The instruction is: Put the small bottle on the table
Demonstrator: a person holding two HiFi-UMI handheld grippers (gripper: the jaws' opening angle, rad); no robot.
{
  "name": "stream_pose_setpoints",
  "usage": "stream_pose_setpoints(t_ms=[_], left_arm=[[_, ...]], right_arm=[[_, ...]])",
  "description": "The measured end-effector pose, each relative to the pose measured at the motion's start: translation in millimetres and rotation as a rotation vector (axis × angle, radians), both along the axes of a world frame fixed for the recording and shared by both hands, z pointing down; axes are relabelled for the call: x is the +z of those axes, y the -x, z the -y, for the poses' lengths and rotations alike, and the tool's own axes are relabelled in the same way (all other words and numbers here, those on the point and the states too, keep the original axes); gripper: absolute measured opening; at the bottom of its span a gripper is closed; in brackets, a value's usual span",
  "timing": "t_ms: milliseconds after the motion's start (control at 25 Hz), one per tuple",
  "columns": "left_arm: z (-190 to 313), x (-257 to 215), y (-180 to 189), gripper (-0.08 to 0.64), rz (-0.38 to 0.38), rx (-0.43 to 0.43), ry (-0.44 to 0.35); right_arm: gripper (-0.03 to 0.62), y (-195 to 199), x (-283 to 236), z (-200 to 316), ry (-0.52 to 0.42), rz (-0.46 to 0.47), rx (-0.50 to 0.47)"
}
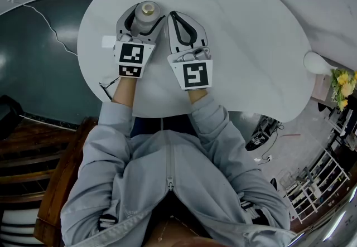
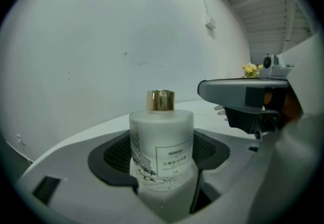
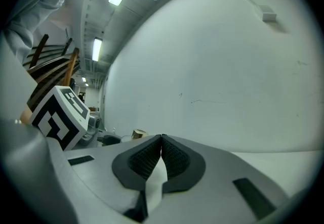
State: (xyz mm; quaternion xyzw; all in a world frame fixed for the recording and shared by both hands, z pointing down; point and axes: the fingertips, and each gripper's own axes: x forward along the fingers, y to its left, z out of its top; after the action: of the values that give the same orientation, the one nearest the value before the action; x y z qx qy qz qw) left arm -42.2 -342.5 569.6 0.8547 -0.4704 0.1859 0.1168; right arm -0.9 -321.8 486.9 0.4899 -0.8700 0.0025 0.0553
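Left gripper view: the small bottle (image 2: 162, 142), frosted white with a gold cap (image 2: 161, 100) and a printed label, stands upright at lower centre of the frame, pinched between the two black ribbed pads of the left gripper (image 2: 162, 153). The jaws stand wide apart because the bottle fills the gap, and a pad bears on each side of its body. Its base is hidden behind the jaws, so I cannot tell whether it already rests on the surface.

In the head view the bottle sits at upper centre-left of the frame, over the round white table (image 1: 251, 45), well inside its rim. The right gripper (image 1: 174, 15) lies just beside the left one, to its right in the frame, with nothing in it. Its own view shows its pads pressed together.

The step in hand looks like the set-down itself: the bottle is over the table and upright. The next move likely calls for making sure the base sits flat, then spreading the jaws evenly and drawing the gripper straight back toward the person, so that neither pad drags or tips the bottle.

Both forearms, in grey sleeves, reach forward from the seated person, roughly parallel. The left gripper tilts somewhat downward toward the tabletop, and the right lies nearly level.
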Motion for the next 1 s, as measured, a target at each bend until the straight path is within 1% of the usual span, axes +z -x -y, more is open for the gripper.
stream_pose_setpoints(t_ms=[160,240,680,840,960,1000], left_arm=[[-1,6,-4,0.331,0.038,0.014,0.021],[-1,7,-6,0.331,0.045,0.013,0.024],[-13,19,1,0.331,0.121,0.025,0.07],[-13,22,3,0.332,0.128,0.023,0.086],[-15,21,1,0.333,0.141,0.03,0.089],[-17,20,0,0.347,0.143,0.034,0.086]], right_arm=[[0.026,-1,3,-1,0.006,-0.003,0.002],[0.026,-4,4,-1,0.008,-0.001,0.005],[0.026,-2,8,-10,0.017,-0.011,0.005],[0.026,0,10,-13,0.025,-0.018,0.003],[0.026,-1,14,-16,0.04,-0.041,-0.008],[0.026,-1,15,-17,0.048,-0.047,-0.011]])
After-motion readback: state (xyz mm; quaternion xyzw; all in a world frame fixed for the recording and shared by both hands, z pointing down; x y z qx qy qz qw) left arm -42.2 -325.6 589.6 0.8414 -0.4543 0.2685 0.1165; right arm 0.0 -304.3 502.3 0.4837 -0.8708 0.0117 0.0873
